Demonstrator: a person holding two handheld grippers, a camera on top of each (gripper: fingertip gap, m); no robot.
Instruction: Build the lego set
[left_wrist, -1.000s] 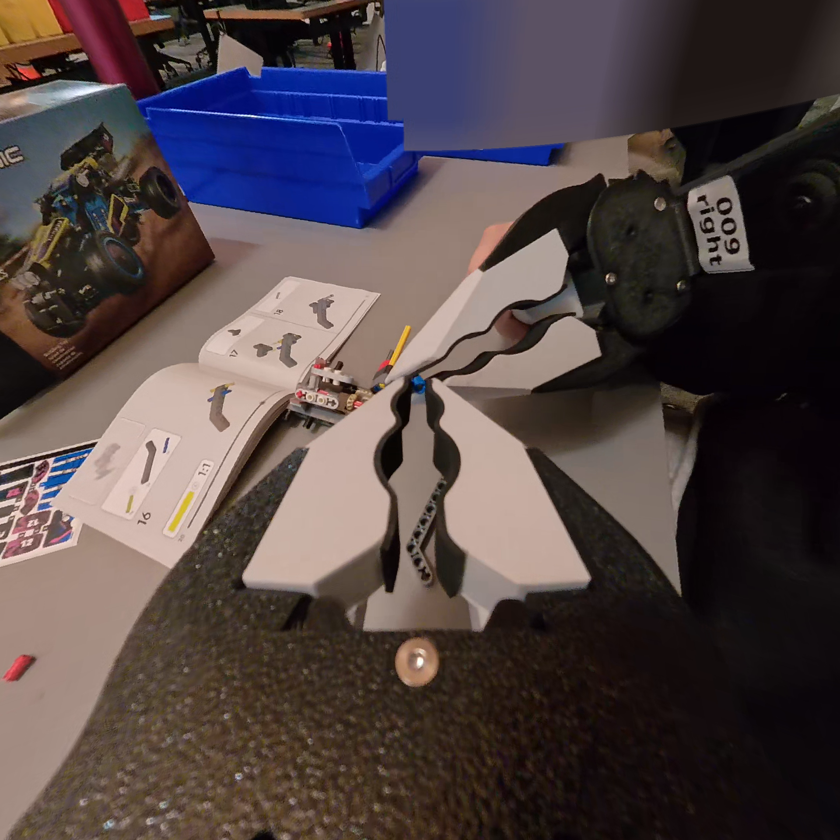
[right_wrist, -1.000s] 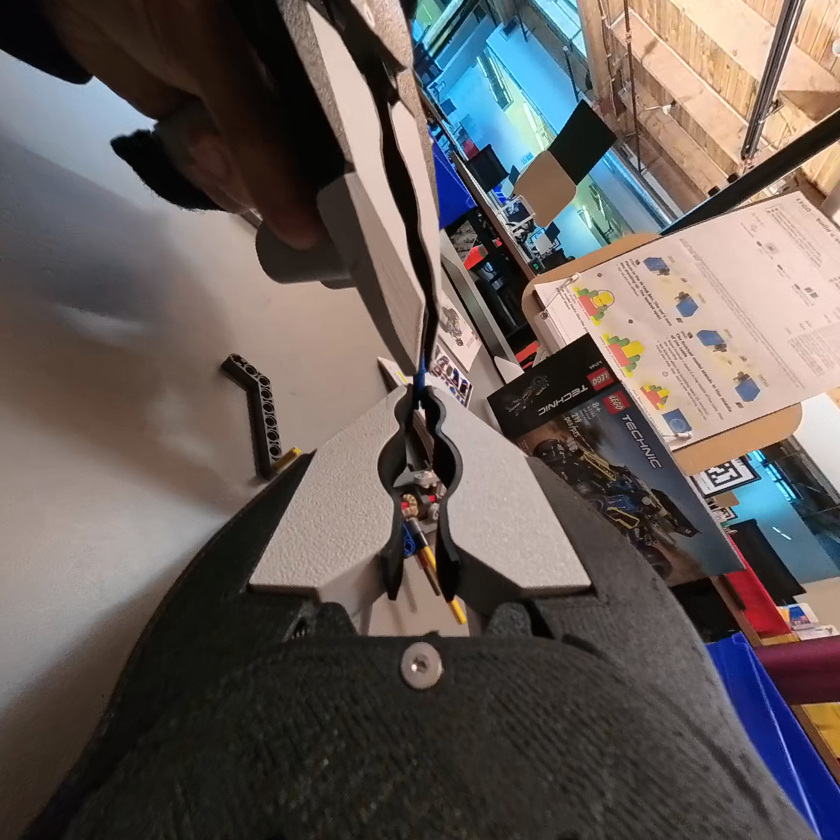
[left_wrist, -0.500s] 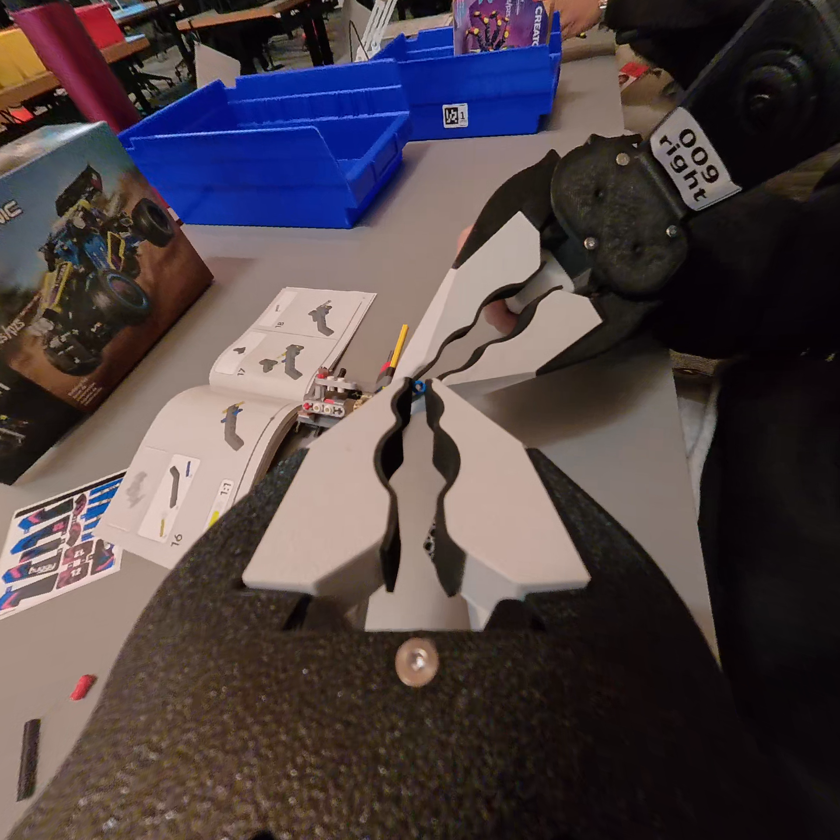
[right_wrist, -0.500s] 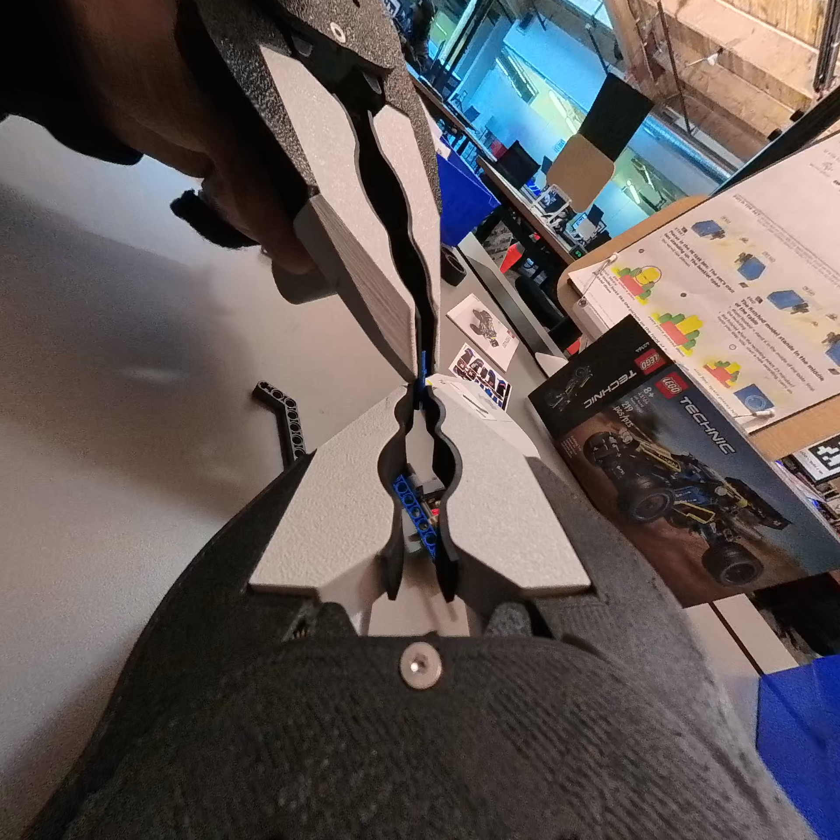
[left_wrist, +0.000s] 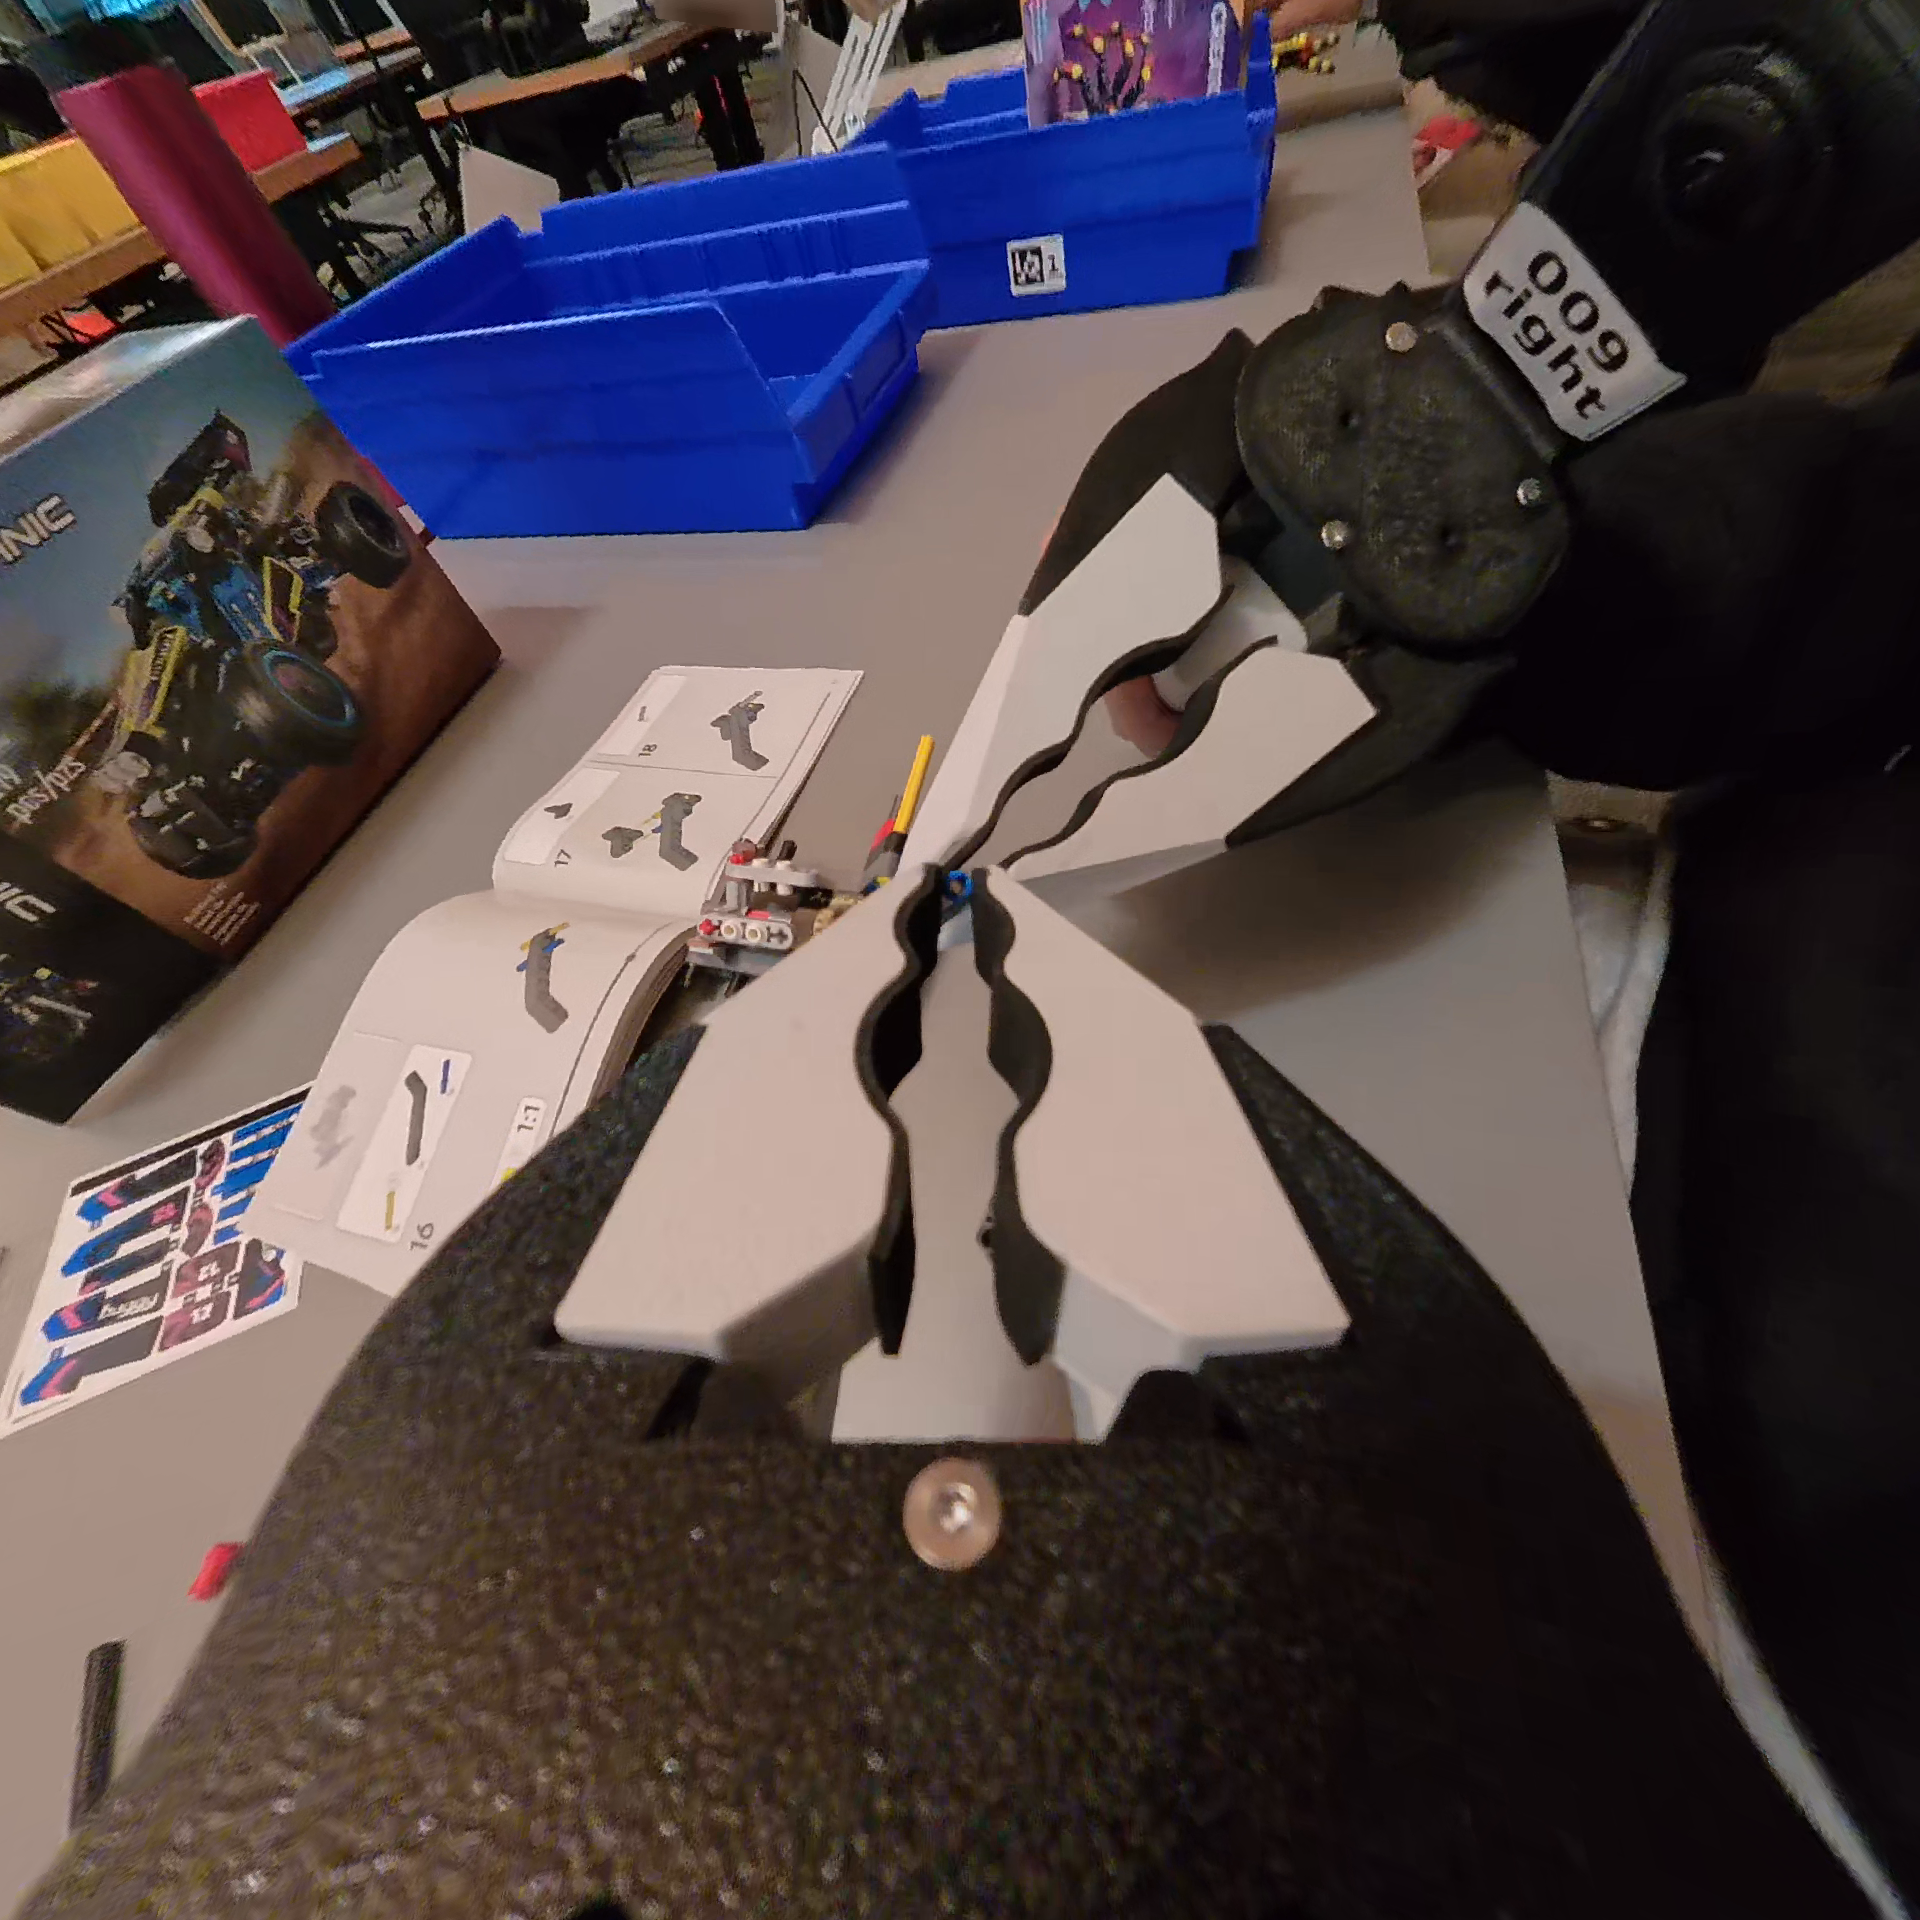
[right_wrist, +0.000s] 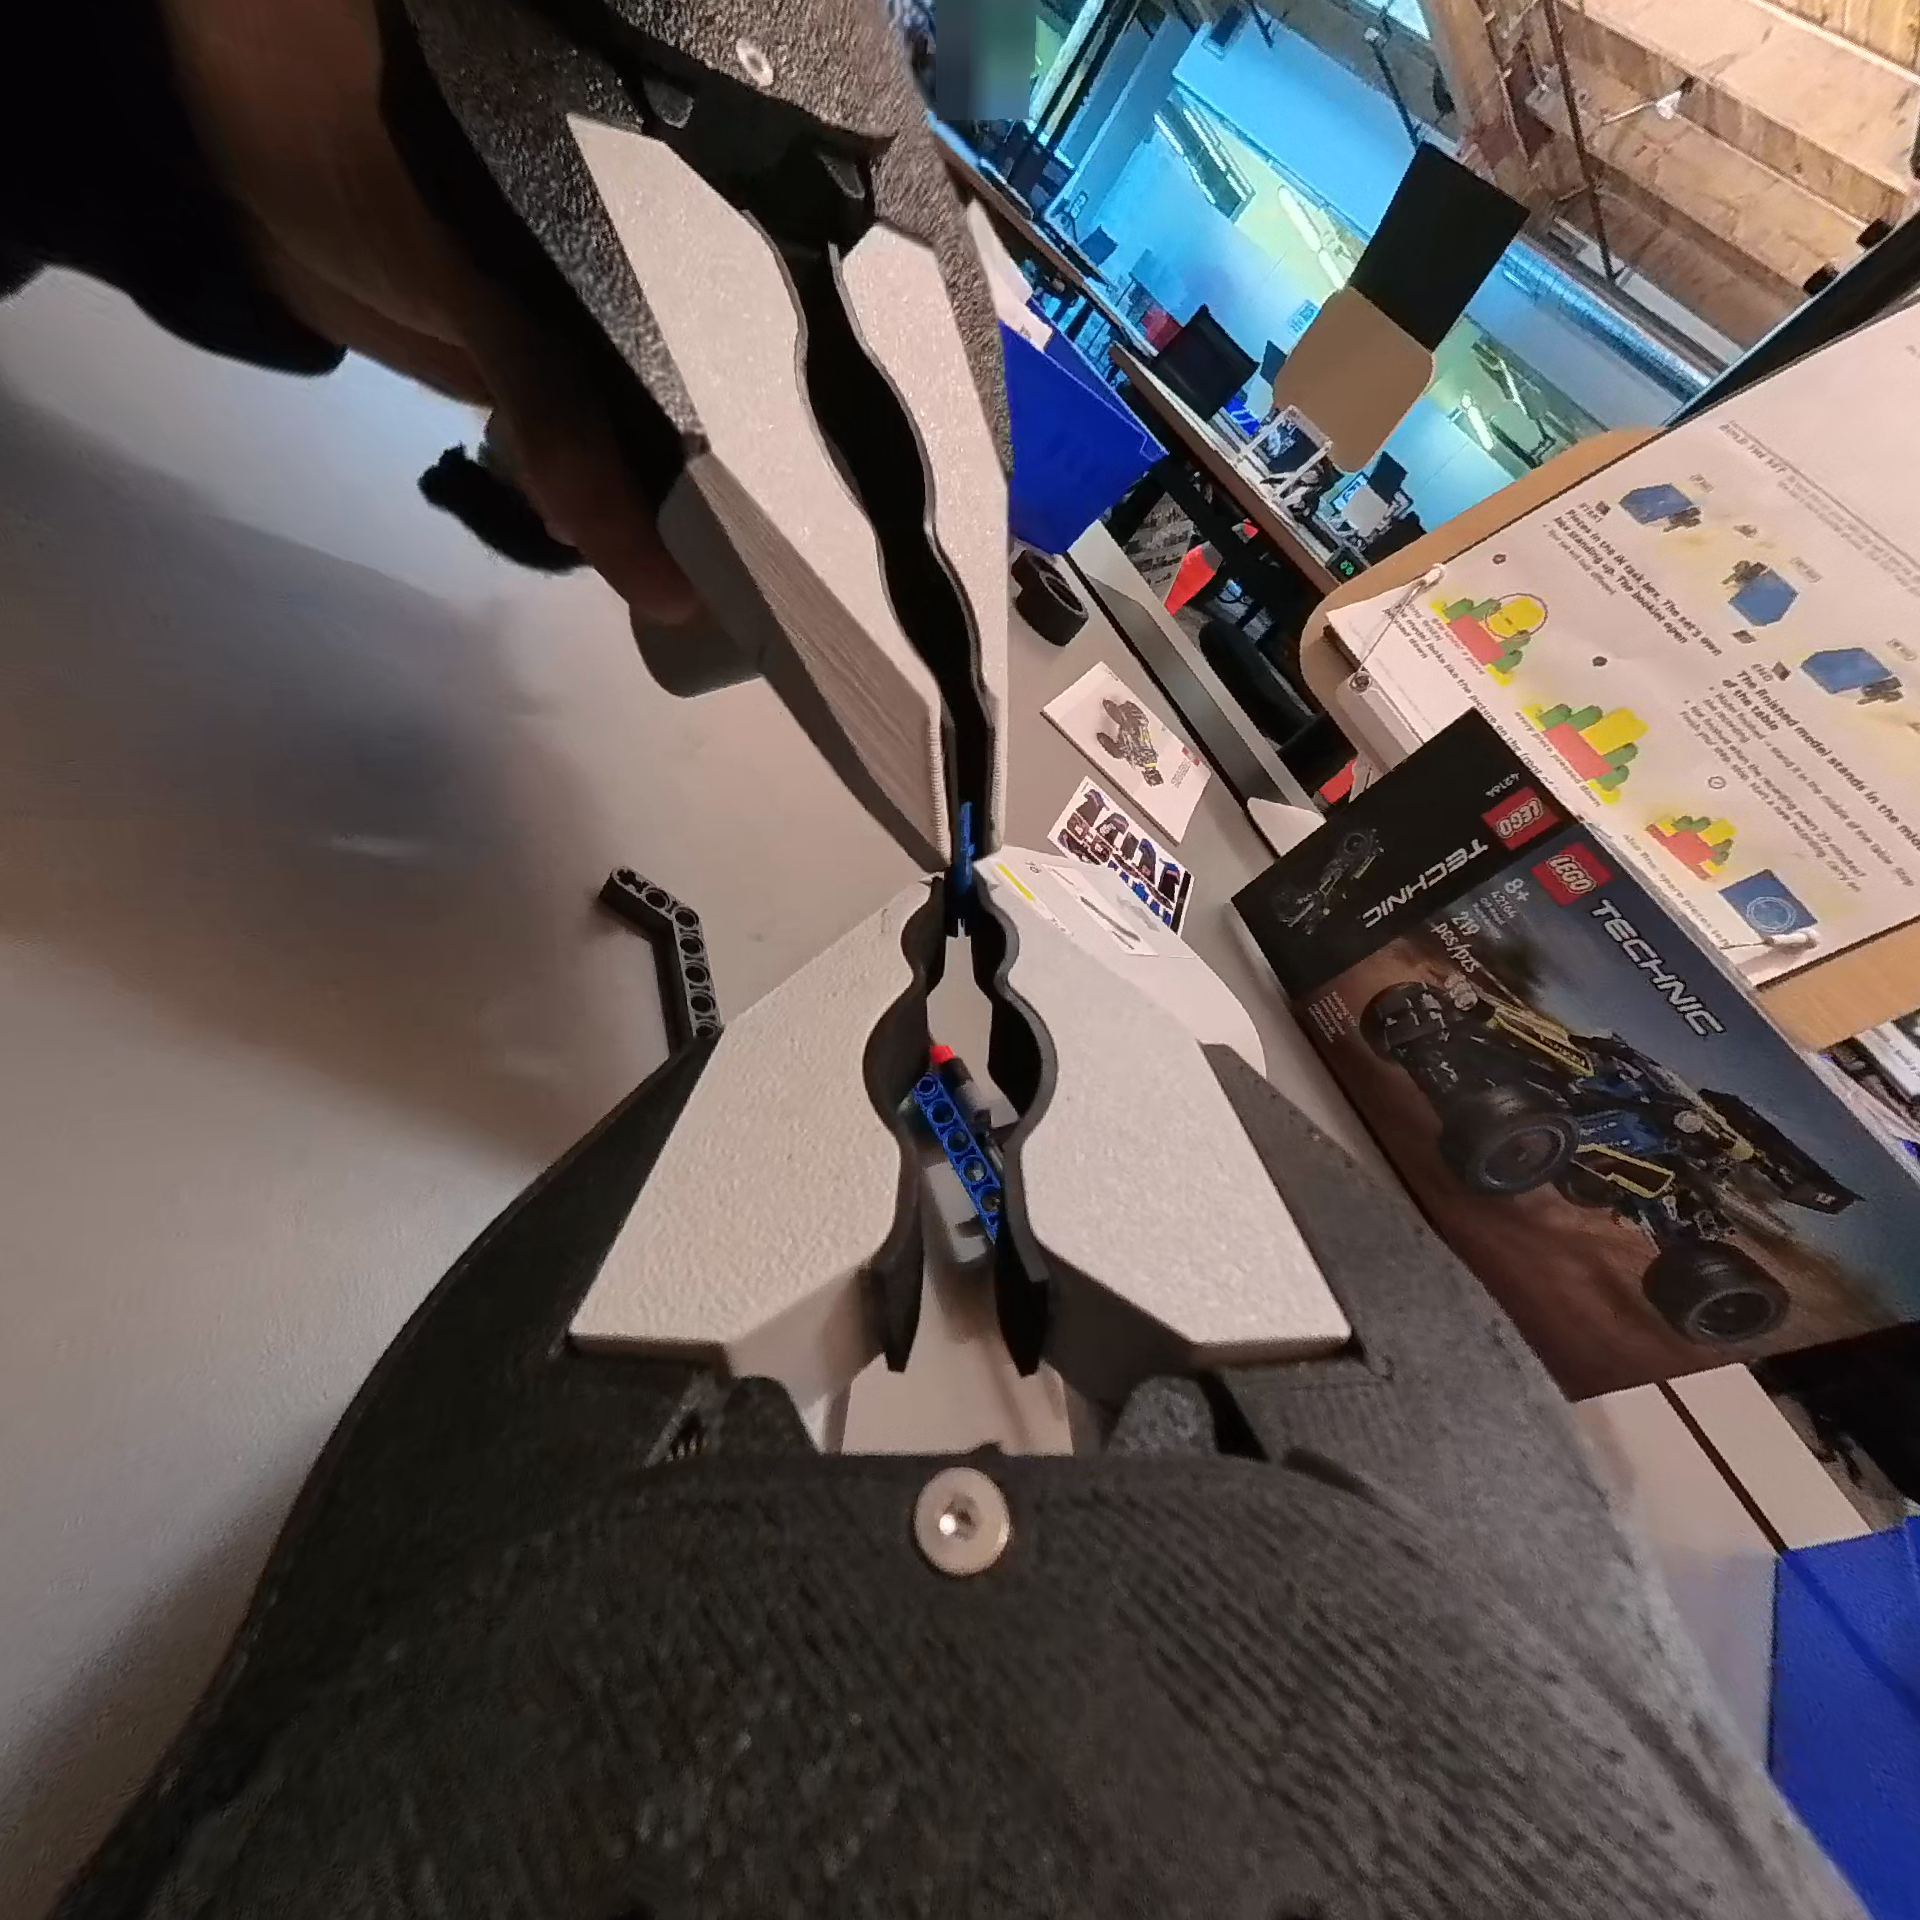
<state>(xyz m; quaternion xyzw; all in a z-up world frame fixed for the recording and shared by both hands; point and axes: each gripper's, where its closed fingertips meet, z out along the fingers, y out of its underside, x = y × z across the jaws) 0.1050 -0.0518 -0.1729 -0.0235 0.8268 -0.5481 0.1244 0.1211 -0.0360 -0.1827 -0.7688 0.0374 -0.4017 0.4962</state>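
A small blue pin (left_wrist: 956, 885) is pinched between the tips of both grippers, which meet tip to tip above the table. My left gripper (left_wrist: 948, 891) is shut on it from below in its own view. My right gripper (right_wrist: 961, 899) is shut on the pin's other end (right_wrist: 961, 852). The right gripper also shows in the left wrist view (left_wrist: 951, 860), coming from the upper right. A partly built grey assembly (left_wrist: 764, 906) with a yellow axle (left_wrist: 914, 774) lies by the open instruction booklet (left_wrist: 582, 935). Its blue beam (right_wrist: 961, 1153) shows through the right gripper's gap.
A black bent beam (right_wrist: 675, 945) lies loose on the grey table. The set's box (left_wrist: 187, 675), a sticker sheet (left_wrist: 156, 1247) and blue bins (left_wrist: 644, 395) are left and behind. A small red piece (left_wrist: 213, 1567), a black piece (left_wrist: 99, 1714) and a black wheel (right_wrist: 1049, 597) also lie there. My two grippers' fingertips are within a few centimetres of each other.
Both grippers stay tip to tip on the blue pin and have shifted together. The black bent beam no longer shows through the left gripper's gap; more of the bins shows.
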